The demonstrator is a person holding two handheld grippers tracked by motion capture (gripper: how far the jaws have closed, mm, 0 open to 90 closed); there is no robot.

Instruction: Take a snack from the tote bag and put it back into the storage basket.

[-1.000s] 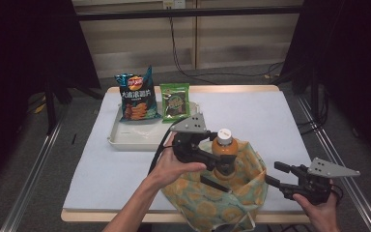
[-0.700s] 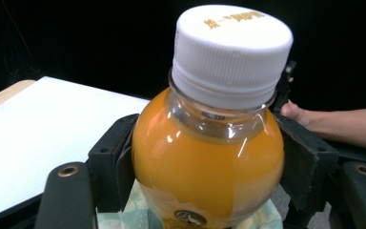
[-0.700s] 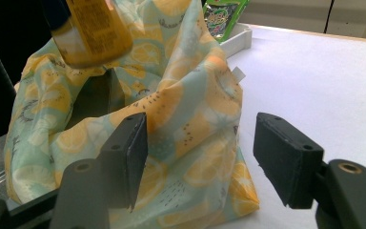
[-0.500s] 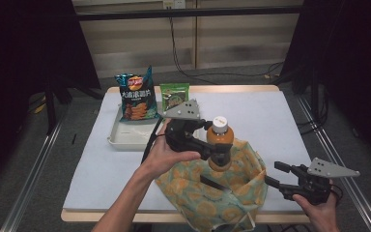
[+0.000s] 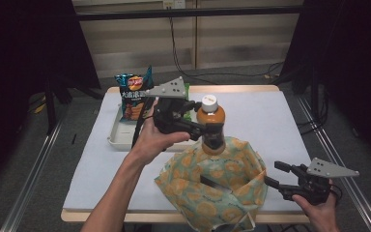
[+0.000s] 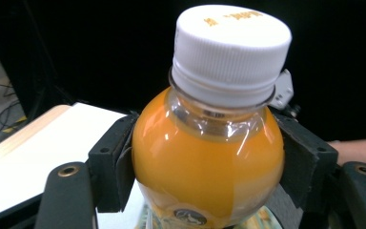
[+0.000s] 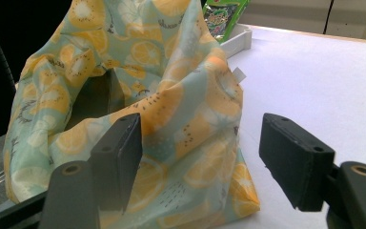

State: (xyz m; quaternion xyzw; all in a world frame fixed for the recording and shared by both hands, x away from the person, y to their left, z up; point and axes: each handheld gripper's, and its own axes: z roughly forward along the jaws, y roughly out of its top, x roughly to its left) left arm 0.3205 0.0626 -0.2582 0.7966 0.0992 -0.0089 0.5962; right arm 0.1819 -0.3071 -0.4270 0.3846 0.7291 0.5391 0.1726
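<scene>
Item 1, bottle [image 5: 211, 124]: clear plastic, white screw cap, filled with orange drink up into the neck. I have it upright, clamped by the left gripper [image 5: 211, 129] at the shoulder just under the cap; in the left gripper view both pads press its sides. It hangs above the open mouth of the bag, its lower end at or just inside the rim; I cannot tell which from the high view.

Item 2, bag [image 5: 217, 186]: soft cloth, pale green with an orange-slice print, standing slumped near the front edge of the table [image 5: 270, 121]. Its mouth gapes upward. The inside reads as dark shadow in the right gripper view, so I cannot say what lies in it.

Item 3, right gripper [image 5: 273, 175]: held low at the bag's right side, jaws spread and just lately widening. In the right gripper view a fold of the bag's edge lies between the jaws, close against the left pad and well clear of the right one; nothing is pinched.

Item 4, tray [image 5: 117, 140]: shallow, white, at the table's far left. It holds a blue chip packet [image 5: 131, 96] standing upright and a green packet [image 7: 219, 16] beside it, the latter mostly hidden behind my left hand [image 5: 155, 140] in the high view.

Item 5, table covering: plain white sheet over a wooden top.
</scene>
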